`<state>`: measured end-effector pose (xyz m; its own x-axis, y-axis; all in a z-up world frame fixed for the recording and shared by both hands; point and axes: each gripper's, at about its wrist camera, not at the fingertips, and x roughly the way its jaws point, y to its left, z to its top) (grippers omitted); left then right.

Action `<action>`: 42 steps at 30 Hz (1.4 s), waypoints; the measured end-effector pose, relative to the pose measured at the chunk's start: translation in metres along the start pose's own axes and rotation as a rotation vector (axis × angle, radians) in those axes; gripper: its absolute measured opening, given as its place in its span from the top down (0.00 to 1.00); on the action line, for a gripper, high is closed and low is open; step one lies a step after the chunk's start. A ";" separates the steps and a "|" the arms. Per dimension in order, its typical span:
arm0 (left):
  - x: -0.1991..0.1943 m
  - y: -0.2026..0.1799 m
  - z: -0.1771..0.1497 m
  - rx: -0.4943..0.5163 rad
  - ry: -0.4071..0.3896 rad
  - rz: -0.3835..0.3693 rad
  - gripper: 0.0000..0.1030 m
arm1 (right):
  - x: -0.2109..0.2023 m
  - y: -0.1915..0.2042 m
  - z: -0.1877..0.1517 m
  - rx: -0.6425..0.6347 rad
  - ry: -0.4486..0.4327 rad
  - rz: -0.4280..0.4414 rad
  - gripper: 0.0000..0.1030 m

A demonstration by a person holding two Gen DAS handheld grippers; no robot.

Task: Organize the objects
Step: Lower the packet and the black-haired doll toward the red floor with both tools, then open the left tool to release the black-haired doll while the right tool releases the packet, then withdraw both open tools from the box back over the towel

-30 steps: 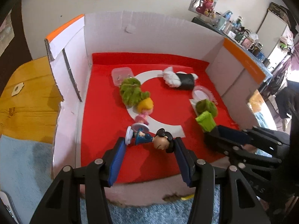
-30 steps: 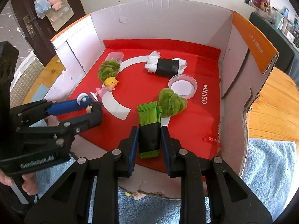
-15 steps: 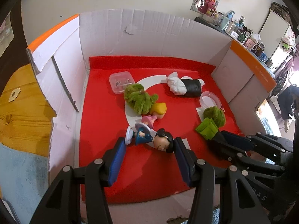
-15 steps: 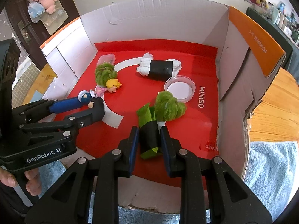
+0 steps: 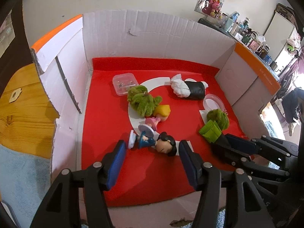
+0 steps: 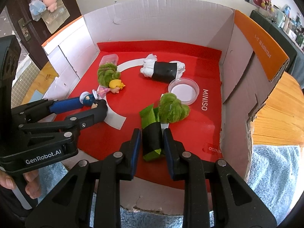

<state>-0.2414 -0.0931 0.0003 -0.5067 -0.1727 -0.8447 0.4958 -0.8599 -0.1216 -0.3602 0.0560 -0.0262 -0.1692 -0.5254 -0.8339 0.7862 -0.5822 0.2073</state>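
Two fuzzy green pompoms, glossy figurines

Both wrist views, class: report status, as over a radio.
Left tool opening; black-haired figurine lies loose between its jaws. Right tool shut on green roll. Fuzzy green toy touches roll's far end.

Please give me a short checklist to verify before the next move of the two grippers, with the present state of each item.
1. Right gripper shut on the green and black bundle: ok, both pads press its black band.
2. Bundle free of the green fuzzy ball: not ok, its far end touches the ball.
3. Left gripper free of the dark-haired figurine: ok, its jaws are opening; the figurine lies on the red mat between the pads.
4. Figurine clear of the blonde figurine: cannot tell, their bases look very close.
5. Round clear dish empty: ok.
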 end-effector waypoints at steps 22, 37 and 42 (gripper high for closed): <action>-0.023 0.000 -0.008 0.002 -0.066 0.034 0.29 | -0.018 0.005 -0.005 -0.004 -0.045 0.004 0.54; -0.048 -0.001 -0.019 0.003 -0.104 0.048 0.19 | -0.040 0.014 -0.015 -0.013 -0.090 -0.004 0.39; -0.057 -0.002 -0.024 0.001 -0.127 0.064 0.13 | -0.051 0.016 -0.020 -0.015 -0.112 -0.014 0.34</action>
<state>-0.1963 -0.0704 0.0366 -0.5594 -0.2862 -0.7779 0.5288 -0.8459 -0.0691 -0.3269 0.0856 0.0096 -0.2445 -0.5840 -0.7741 0.7919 -0.5809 0.1881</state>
